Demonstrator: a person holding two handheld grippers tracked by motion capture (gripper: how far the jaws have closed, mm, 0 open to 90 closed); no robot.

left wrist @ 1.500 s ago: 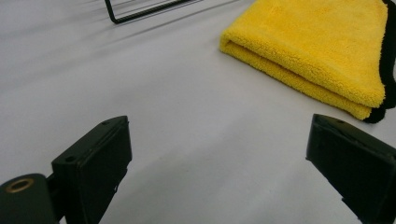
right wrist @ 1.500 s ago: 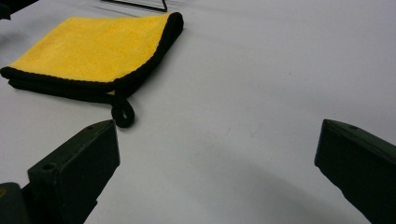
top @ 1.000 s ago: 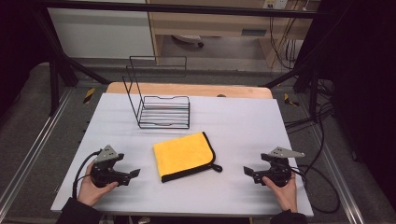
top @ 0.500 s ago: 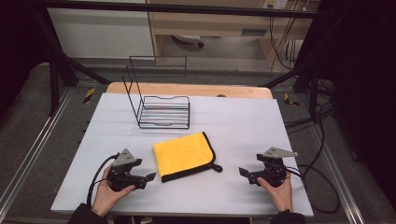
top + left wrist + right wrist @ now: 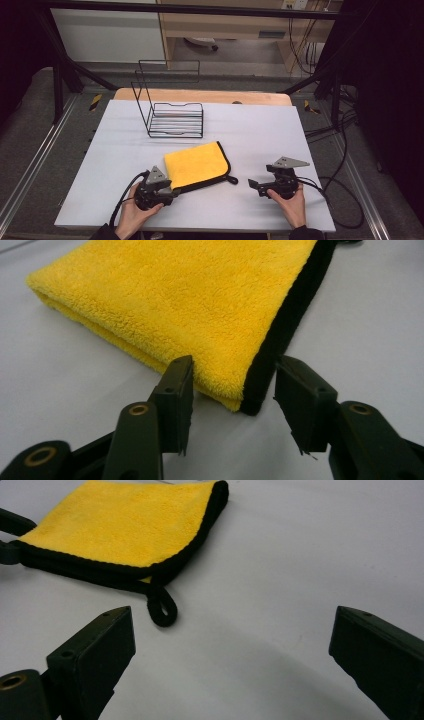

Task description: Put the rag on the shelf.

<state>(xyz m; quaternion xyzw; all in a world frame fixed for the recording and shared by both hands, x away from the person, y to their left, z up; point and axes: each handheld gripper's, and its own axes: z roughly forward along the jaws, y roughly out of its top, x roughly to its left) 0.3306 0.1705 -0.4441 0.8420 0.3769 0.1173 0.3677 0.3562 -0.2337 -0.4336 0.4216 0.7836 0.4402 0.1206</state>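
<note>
On the white surface (image 5: 250, 135) a folded yellow fleece cloth with black edging (image 5: 196, 165) lies before me. My left tongs (image 5: 167, 192) sit at its near corner; my right tongs (image 5: 256, 185) rest apart. A black wire rack (image 5: 172, 119) stands behind.

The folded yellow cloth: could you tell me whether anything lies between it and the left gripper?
Nothing visible does. The left gripper has its jaws open right at the near corner of the yellow cloth, with bare table beneath.

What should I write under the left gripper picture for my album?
Open left gripper with its fingers on either side of a folded yellow cloth's black-edged corner.
</note>
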